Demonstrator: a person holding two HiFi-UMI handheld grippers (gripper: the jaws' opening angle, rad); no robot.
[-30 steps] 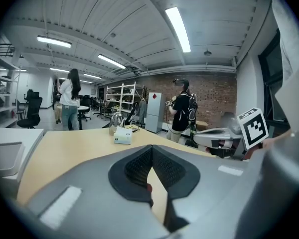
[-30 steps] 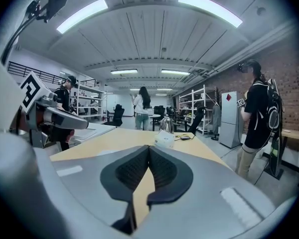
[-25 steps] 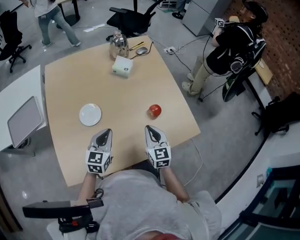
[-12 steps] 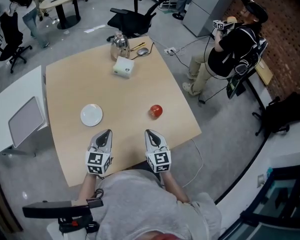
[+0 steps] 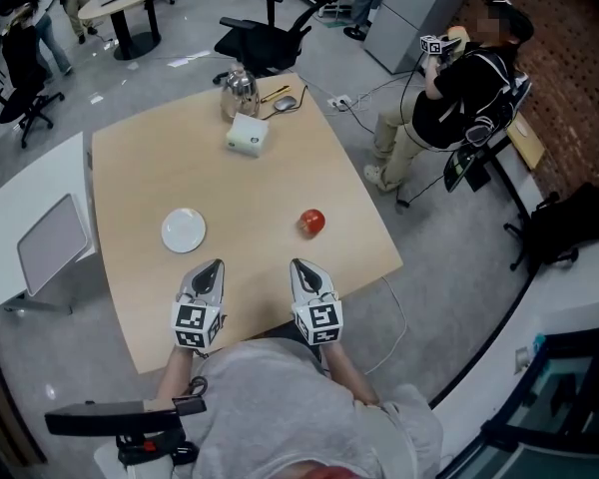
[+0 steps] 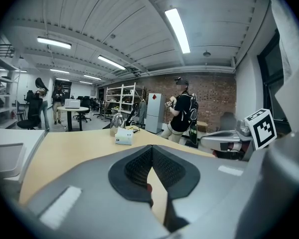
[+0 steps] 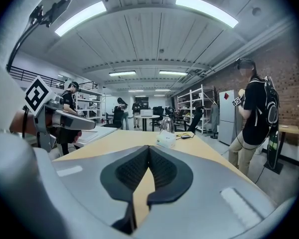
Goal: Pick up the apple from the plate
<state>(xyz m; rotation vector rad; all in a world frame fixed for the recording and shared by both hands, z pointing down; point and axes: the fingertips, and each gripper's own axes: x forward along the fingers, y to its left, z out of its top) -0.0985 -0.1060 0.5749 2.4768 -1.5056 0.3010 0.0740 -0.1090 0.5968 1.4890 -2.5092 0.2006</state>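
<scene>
Seen from the head view, nearest the wearer, the grey left gripper [image 5: 211,264] and the grey right gripper [image 5: 298,264] hovered side by side over the near edge of a pale wooden square table [image 5: 250,183]. Each had its ridged black pads pressed together on nothing.

The small round white plate [image 5: 183,231] lay bare at 11 o'clock from the left gripper. The red apple [image 5: 310,222] sat on the bare wood just beyond the right gripper, at its 12 to 1 o'clock and well apart from the plate.

This layout fitted two readings: the apple was lifted off the plate and set down, or it was waiting beside the plate. The pictures settled neither.

Any grasp of the apple would probably have called for the right gripper, as the closer one. Its jaws would have had to spread wider than the fruit and then close across its widest part. Round and smooth, the apple would likely have rolled if nudged by one pad first.

At the table's far edge, at 12 o'clock, stood a white box [image 5: 245,133], with a shiny metal kettle [image 5: 237,90] behind it.

A white side table [image 5: 35,218] stood at 9 o'clock. A black office chair [image 5: 265,36] stood on the grey floor beyond the far edge. A person in black [image 5: 459,93] was at 2 o'clock, near a brick wall [image 5: 579,68].
</scene>
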